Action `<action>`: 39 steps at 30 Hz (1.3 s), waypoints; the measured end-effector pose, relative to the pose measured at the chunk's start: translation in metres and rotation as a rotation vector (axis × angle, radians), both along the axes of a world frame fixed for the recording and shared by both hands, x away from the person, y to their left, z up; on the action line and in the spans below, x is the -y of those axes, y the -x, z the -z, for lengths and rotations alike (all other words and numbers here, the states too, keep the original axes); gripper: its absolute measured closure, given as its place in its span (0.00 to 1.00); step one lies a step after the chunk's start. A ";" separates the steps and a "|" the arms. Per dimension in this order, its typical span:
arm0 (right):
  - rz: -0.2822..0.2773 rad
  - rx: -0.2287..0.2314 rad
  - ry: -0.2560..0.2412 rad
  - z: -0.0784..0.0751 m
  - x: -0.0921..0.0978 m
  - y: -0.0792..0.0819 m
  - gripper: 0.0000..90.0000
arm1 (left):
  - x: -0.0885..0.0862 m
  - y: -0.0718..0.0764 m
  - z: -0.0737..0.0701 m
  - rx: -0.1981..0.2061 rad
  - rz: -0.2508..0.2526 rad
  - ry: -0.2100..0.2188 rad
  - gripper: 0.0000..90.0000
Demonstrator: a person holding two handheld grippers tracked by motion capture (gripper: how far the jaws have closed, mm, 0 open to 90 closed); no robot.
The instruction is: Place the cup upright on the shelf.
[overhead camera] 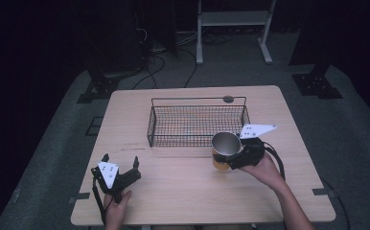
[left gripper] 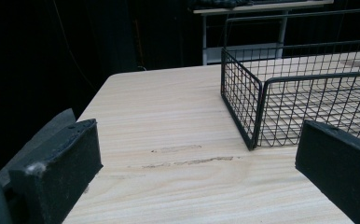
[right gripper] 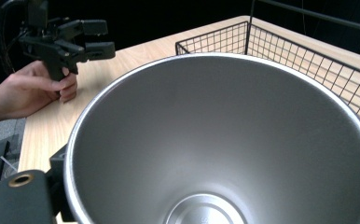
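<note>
Steel, a cup (overhead camera: 226, 143) is held upright, clamped in the right gripper (overhead camera: 238, 155) just before the wire basket (overhead camera: 197, 122) near the table's (overhead camera: 183, 191) centre. The left gripper (overhead camera: 121, 165), wide open and empty, is kept near the front-left corner. The cup could be knocked against the basket's front wall if carried forward too low.

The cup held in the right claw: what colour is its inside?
Silvery grey metal inside the cup, clearest in the right gripper view.

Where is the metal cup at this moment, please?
In the high view the metal cup sits upright right of the table's centre, held in the right gripper, just outside the wire basket's near right corner.
</note>
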State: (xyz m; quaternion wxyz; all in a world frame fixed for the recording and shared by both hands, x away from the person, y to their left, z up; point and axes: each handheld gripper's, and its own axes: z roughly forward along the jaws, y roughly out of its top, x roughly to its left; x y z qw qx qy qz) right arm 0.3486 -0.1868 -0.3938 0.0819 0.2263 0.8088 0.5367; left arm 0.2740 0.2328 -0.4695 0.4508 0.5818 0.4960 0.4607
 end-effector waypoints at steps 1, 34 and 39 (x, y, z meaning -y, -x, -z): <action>-0.003 -0.002 -0.008 -0.002 0.000 -0.003 0.14 | 0.000 0.000 0.000 0.000 0.000 -0.002 0.00; 0.014 -0.014 -0.002 -0.040 -0.020 -0.067 0.14 | 0.000 -0.001 0.000 -0.006 0.000 -0.001 0.00; 0.014 -0.025 0.004 -0.040 -0.022 -0.076 0.14 | 0.000 -0.001 0.000 -0.006 0.000 0.000 0.00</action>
